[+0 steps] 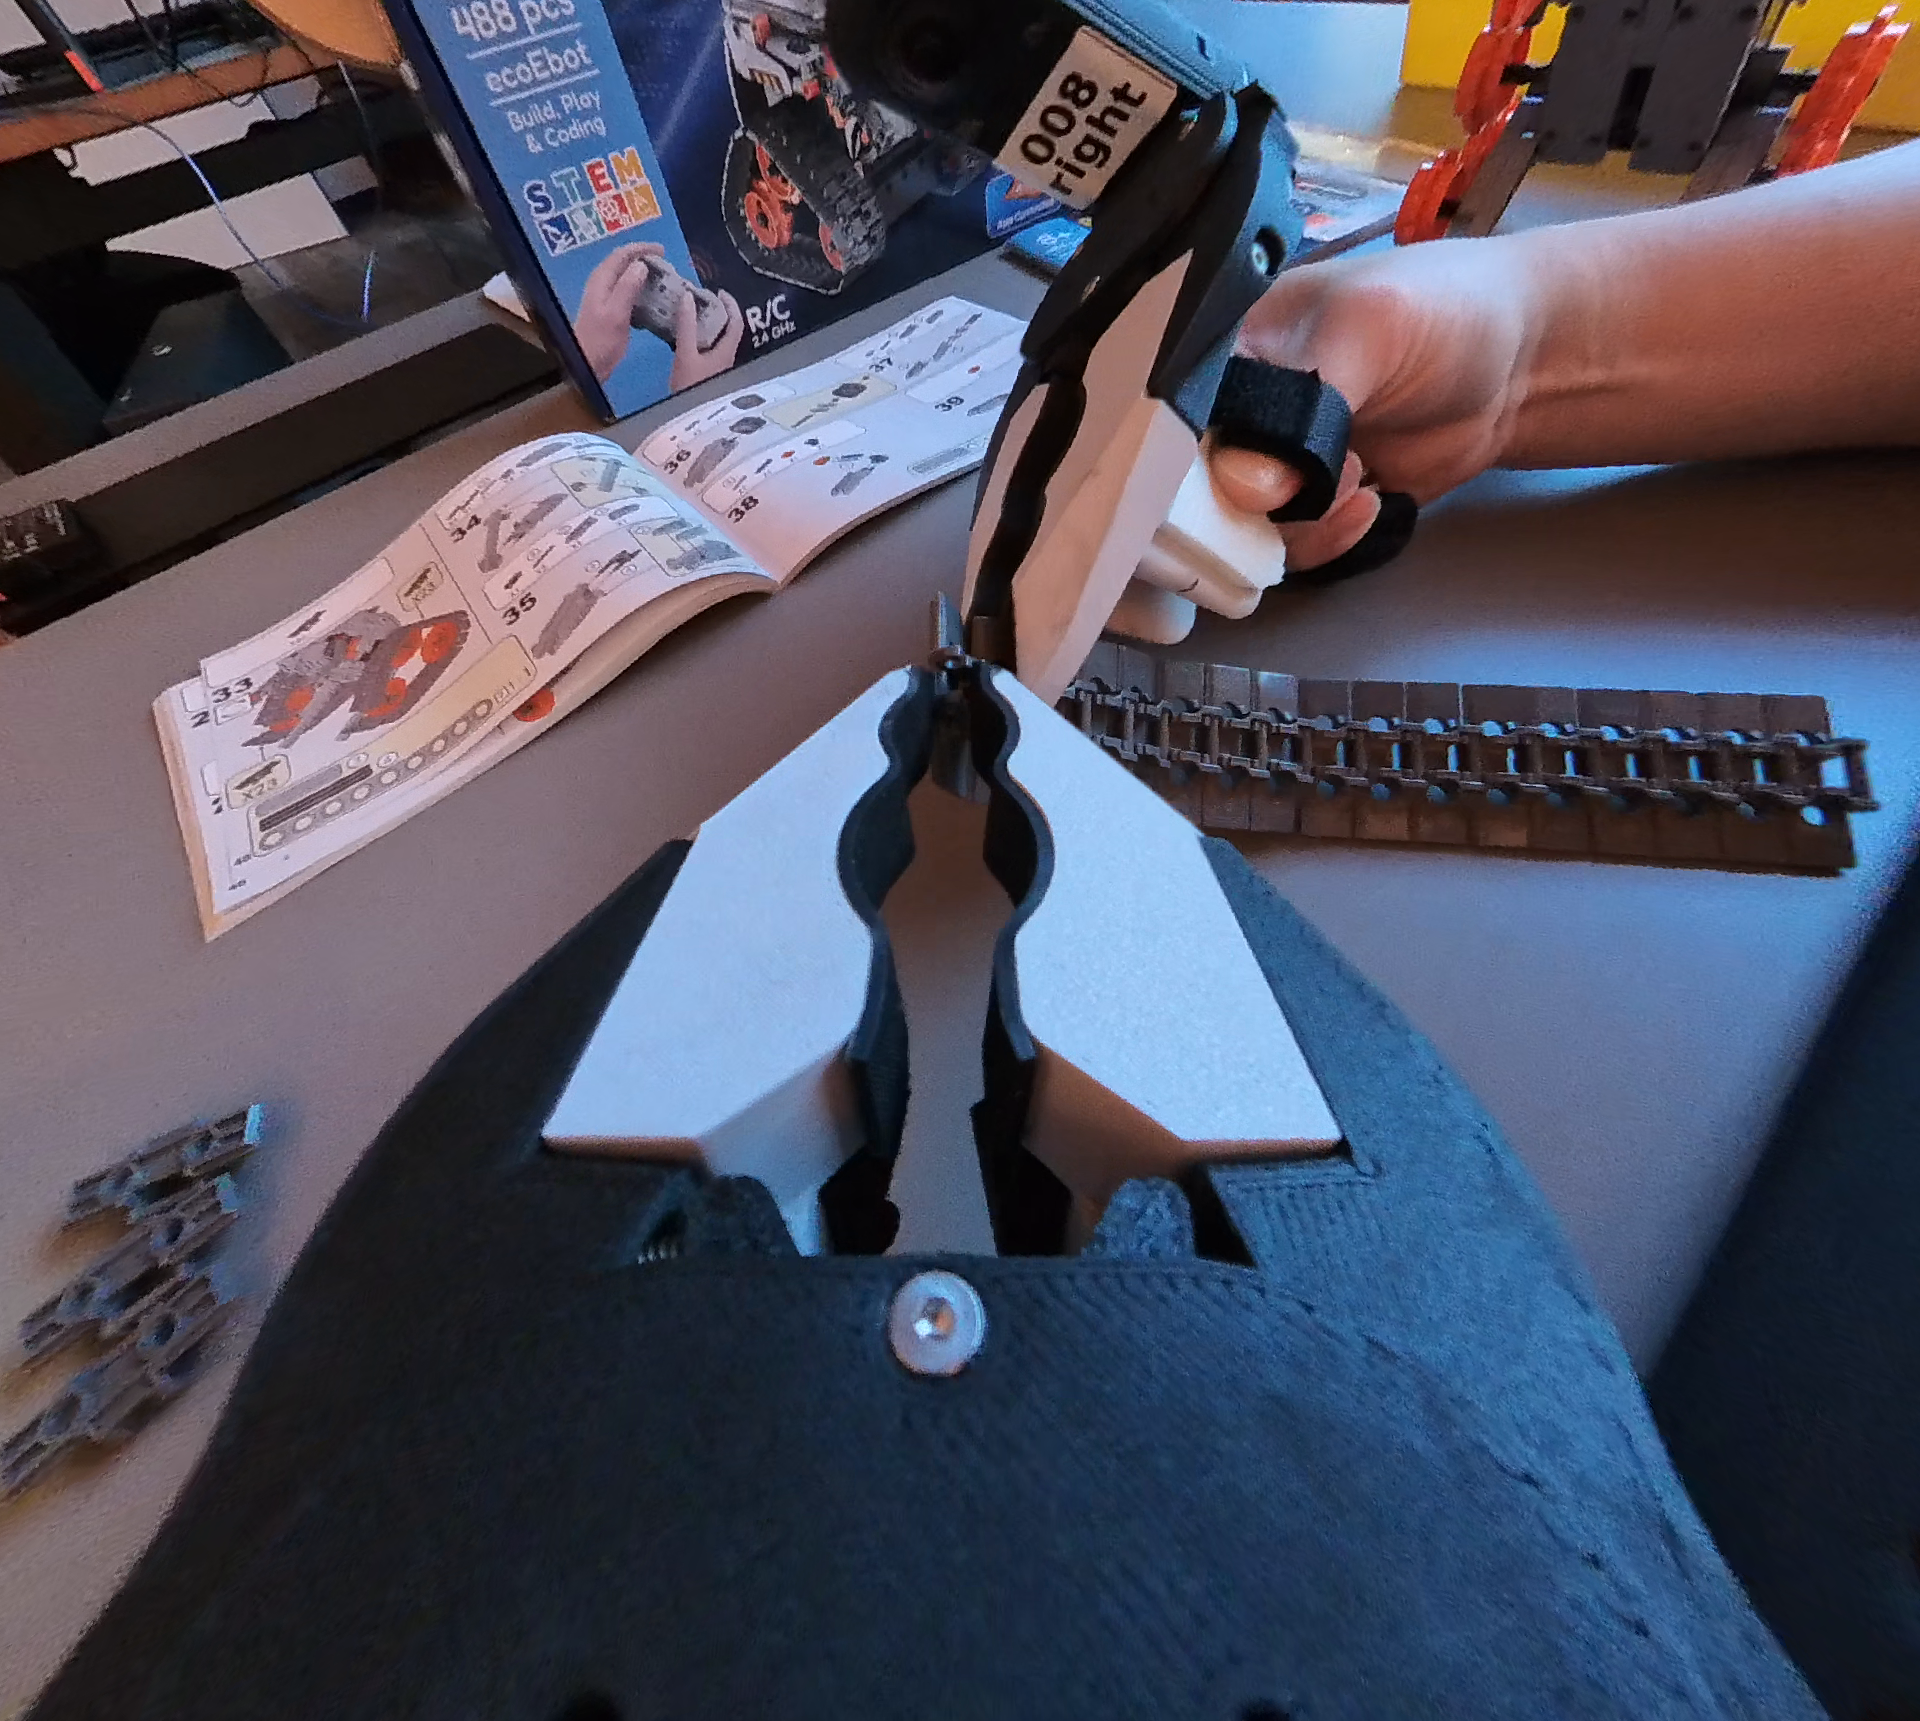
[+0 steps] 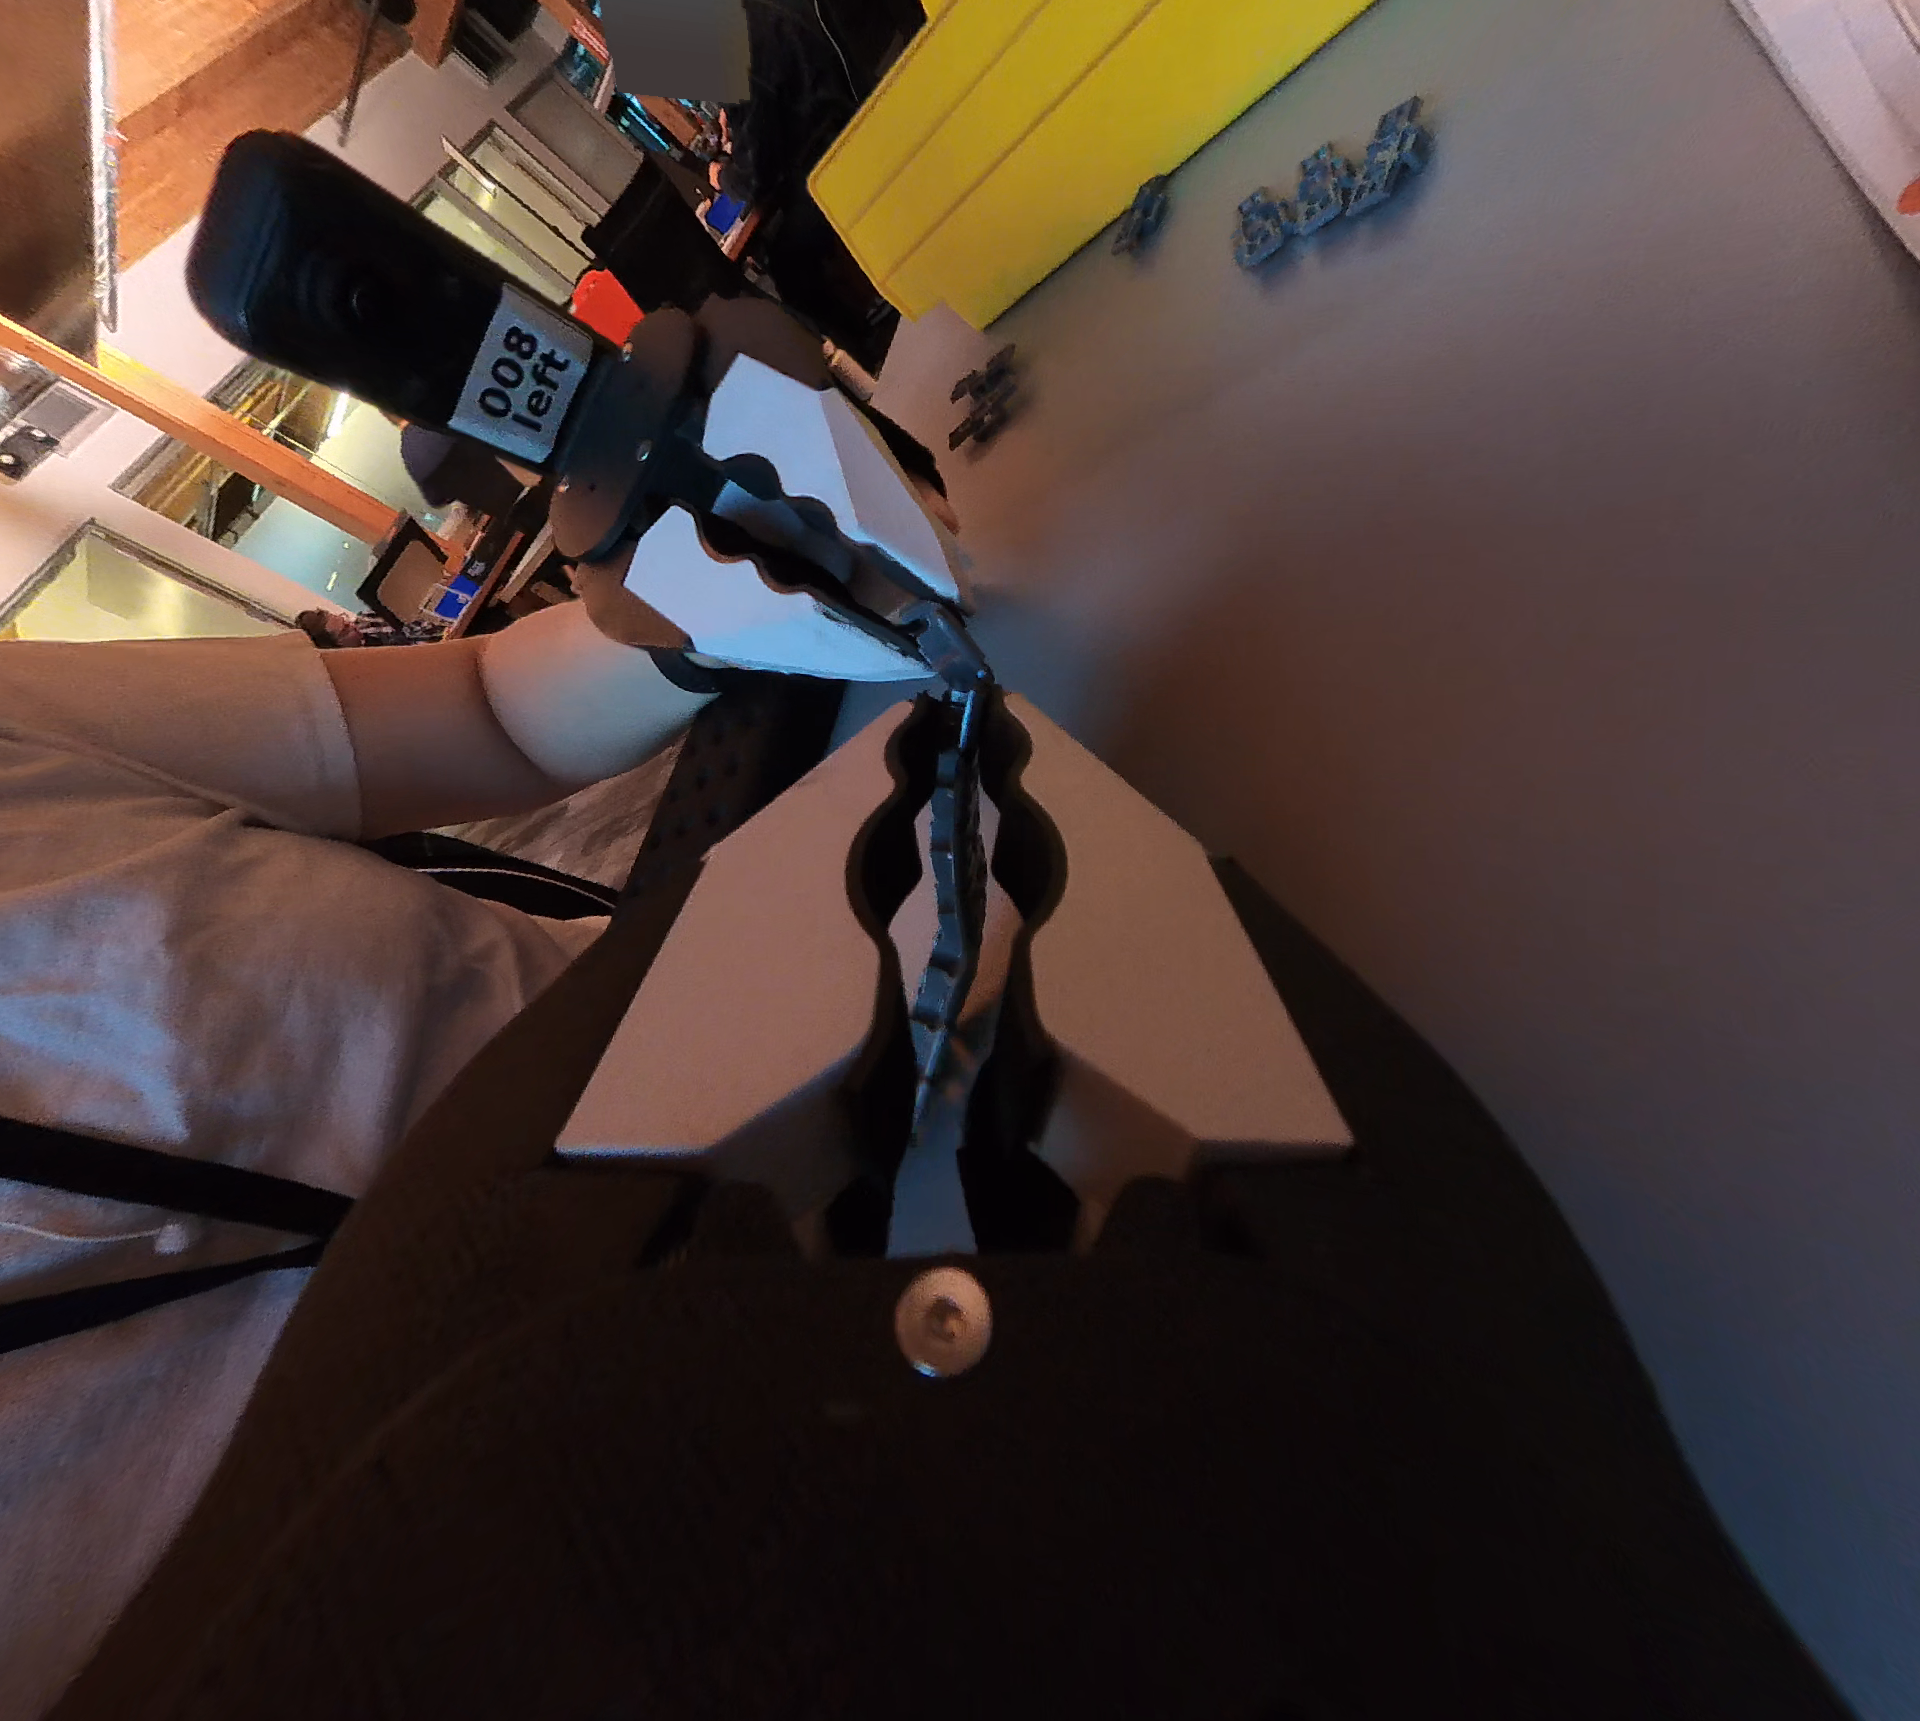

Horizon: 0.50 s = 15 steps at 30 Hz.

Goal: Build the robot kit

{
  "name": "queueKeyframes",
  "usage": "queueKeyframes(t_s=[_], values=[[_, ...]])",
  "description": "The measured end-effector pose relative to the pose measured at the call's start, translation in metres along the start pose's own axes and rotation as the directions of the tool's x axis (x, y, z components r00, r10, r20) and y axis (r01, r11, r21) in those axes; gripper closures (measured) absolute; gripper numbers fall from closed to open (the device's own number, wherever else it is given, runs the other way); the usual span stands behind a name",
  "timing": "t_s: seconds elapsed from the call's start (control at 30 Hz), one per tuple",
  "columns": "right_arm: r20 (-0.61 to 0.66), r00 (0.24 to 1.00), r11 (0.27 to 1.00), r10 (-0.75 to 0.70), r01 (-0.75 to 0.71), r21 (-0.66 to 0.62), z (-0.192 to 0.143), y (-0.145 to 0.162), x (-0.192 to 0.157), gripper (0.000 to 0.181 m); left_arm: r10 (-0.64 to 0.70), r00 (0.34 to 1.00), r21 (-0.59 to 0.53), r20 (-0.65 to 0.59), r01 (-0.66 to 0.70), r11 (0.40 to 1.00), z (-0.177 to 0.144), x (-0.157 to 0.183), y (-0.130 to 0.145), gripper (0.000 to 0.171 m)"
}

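Fingers of the left gripper (image 1: 951,684) pinch one small grey link; the right gripper (image 2: 961,715) is clenched on the end of the track (image 1: 1455,762), tips meeting. Best keep both square and press straight. The ridged plastic track lies on the matte surface (image 1: 1351,996), right of the booklet (image 1: 520,611).

Dk grey track (image 1: 1455,762), yellow bin (image 2: 1091,71)

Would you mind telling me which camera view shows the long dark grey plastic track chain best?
The left wrist view: the long dark grey plastic track chain lies flat along the grey table, links visible. The right wrist view shows only a short edge-on stretch between the right gripper fingers.
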State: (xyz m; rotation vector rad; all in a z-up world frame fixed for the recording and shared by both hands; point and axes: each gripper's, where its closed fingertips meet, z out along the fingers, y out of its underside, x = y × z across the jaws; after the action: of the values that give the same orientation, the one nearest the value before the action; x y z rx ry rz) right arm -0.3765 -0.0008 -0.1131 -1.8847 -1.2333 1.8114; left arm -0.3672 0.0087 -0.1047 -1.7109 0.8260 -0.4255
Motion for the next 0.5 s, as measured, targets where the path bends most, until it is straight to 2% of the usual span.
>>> queueKeyframes(t_s=[0.1,0.23,0.4,0.5], values=[[0.003,1.0,1.0,0.009,-0.009,0.014,-0.0003,-0.0024,0.0004,0.177,-0.027,1.0,0.013,0.005,0.027,1.0,0.0006,-0.0028,-0.0024,0.164],[0.071,0.993,0.996,0.092,-0.093,0.007,0.0,-0.0048,-0.0001,0.175,-0.173,0.981,0.024,-0.083,0.176,0.984,-0.0004,-0.0059,-0.0064,0.166],[0.069,0.991,0.993,0.114,-0.112,-0.033,0.003,0.0008,0.0019,0.175,-0.184,0.975,-0.012,-0.121,0.184,0.983,-0.0022,-0.0028,-0.0007,0.166],[0.075,0.989,0.991,0.129,-0.127,-0.035,0.0033,0.001,0.0021,0.175,-0.244,0.957,-0.018,-0.157,0.244,0.969,-0.0047,-0.003,-0.0003,0.166]])
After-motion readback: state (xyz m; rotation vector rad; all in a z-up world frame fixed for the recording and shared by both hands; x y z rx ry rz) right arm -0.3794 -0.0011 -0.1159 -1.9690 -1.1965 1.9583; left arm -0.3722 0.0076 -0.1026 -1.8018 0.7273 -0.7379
